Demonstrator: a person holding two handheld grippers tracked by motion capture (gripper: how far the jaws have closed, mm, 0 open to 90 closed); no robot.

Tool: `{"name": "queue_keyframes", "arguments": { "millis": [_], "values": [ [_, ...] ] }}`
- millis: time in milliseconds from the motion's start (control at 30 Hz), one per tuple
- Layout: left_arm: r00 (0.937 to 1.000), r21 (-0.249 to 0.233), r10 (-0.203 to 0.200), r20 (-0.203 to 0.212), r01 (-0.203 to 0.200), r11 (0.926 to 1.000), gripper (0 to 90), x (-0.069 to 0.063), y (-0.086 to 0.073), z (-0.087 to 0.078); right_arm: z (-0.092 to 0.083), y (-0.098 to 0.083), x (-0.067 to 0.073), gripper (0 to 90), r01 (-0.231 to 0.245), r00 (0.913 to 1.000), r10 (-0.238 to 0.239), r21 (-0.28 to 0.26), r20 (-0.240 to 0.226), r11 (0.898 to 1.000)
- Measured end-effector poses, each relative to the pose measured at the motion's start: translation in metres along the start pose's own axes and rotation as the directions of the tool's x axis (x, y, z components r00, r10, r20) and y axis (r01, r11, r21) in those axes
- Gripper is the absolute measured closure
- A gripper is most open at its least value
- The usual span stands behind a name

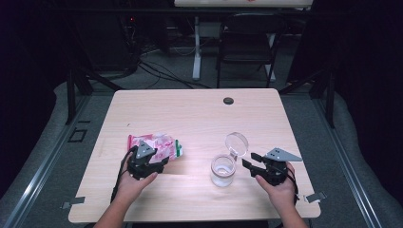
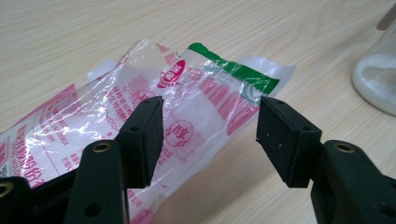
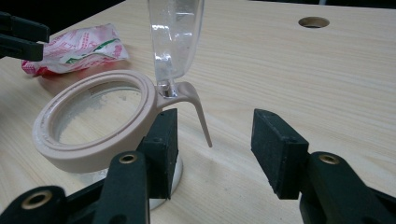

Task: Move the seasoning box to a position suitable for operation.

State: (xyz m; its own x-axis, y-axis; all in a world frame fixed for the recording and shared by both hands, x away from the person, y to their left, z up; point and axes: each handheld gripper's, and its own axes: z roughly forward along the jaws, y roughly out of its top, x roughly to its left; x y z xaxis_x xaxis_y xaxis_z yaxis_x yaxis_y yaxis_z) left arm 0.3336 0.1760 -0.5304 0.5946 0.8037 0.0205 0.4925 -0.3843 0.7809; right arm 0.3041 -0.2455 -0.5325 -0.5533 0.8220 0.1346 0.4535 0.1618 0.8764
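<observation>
A crinkled pink, white and green plastic bag (image 1: 159,146) (image 2: 196,93) lies flat on the left part of the wooden table (image 1: 199,114). My left gripper (image 1: 159,161) (image 2: 210,135) hovers over its near end, jaws open and not pressing on the plastic. At the right stands a clear glass jar (image 1: 223,171) (image 2: 378,79) with a beige rim (image 3: 70,156); its hinged clear lid (image 1: 236,144) (image 3: 175,37) is flipped up. My right gripper (image 1: 250,160) (image 3: 215,149) sits just right of the jar, open, with the rim's beige latch tab (image 3: 201,121) in front of the gap.
A round cable hole (image 1: 228,100) (image 3: 313,22) sits near the table's far edge. A dark chair (image 1: 249,42) and a desk leg stand beyond the table. The bag (image 3: 79,49) lies far left of the jar.
</observation>
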Motion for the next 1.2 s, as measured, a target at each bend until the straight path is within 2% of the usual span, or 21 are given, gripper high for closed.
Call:
{"name": "queue_keyframes", "arguments": {
  "millis": [67, 133, 300, 433, 467, 567, 667, 800, 967, 1033, 1200],
  "values": [
    [1.0000, 0.005, 0.002, -0.008, -0.002, 1.0000, 39.1, 0.000, 0.000, 0.001, 0.001, 0.000, 0.001, 49.3, -0.004, 1.0000, 0.004, -0.005, 0.002, 1.000],
    [1.0000, 0.014, 0.000, 0.004, 0.000, 0.9999, 35.8, 0.001, 0.000, 0.001, 0.001, -0.001, 0.000, 48.5, 0.001, 1.0000, -0.001, -0.002, 0.001, 1.000],
    [0.9999, 0.013, 0.009, 0.004, -0.010, 0.9999, 33.5, -0.003, 0.000, 0.003, 0.002, -0.001, 0.000, 47.0, -0.002, 1.0000, 0.002, 0.004, 0.004, 1.000],
    [0.9995, 0.021, 0.032, -0.002, -0.032, 0.9993, 33.5, -0.008, -0.001, 0.006, 0.002, -0.001, 0.000, 47.1, -0.008, 1.0000, 0.008, 0.007, 0.002, 1.000],
    [0.9986, 0.029, 0.052, -0.011, -0.051, 0.9983, 33.5, -0.011, -0.001, 0.007, 0.002, -0.001, 0.000, 47.2, -0.011, 0.9999, 0.011, 0.007, 0.001, 1.000],
    [0.9974, 0.032, 0.069, -0.021, -0.068, 0.9972, 33.6, -0.015, -0.001, 0.011, 0.002, -0.002, -0.001, 47.6, -0.021, 0.9998, 0.021, 0.003, -0.004, 1.000],
    [0.9939, 0.050, 0.109, -0.021, -0.108, 0.9929, 33.8, -0.019, -0.001, 0.015, 0.002, -0.002, -0.001, 47.6, -0.021, 0.9998, 0.022, 0.002, -0.004, 1.000],
    [0.9942, 0.059, 0.106, -0.020, -0.104, 0.9928, 34.2, -0.020, -0.001, 0.021, 0.002, -0.002, -0.001, 47.8, -0.017, 0.9999, 0.017, 0.010, -0.002, 1.000],
    [0.9893, 0.094, 0.138, -0.046, -0.133, 0.9866, 34.3, -0.020, -0.002, 0.029, 0.003, -0.002, -0.001, 47.8, -0.015, 0.9999, 0.015, 0.013, -0.003, 1.000],
    [0.9852, 0.113, 0.154, -0.075, -0.145, 0.9829, 34.4, -0.018, -0.003, 0.034, 0.003, -0.002, 0.000, 47.8, -0.014, 0.9999, 0.014, 0.013, 0.000, 1.000],
    [0.9832, 0.126, 0.141, -0.116, -0.127, 0.9839, 34.7, -0.009, -0.006, 0.039, 0.003, -0.002, 0.000, 47.7, -0.012, 0.9999, 0.012, 0.007, -0.003, 1.000]
  ]
}}
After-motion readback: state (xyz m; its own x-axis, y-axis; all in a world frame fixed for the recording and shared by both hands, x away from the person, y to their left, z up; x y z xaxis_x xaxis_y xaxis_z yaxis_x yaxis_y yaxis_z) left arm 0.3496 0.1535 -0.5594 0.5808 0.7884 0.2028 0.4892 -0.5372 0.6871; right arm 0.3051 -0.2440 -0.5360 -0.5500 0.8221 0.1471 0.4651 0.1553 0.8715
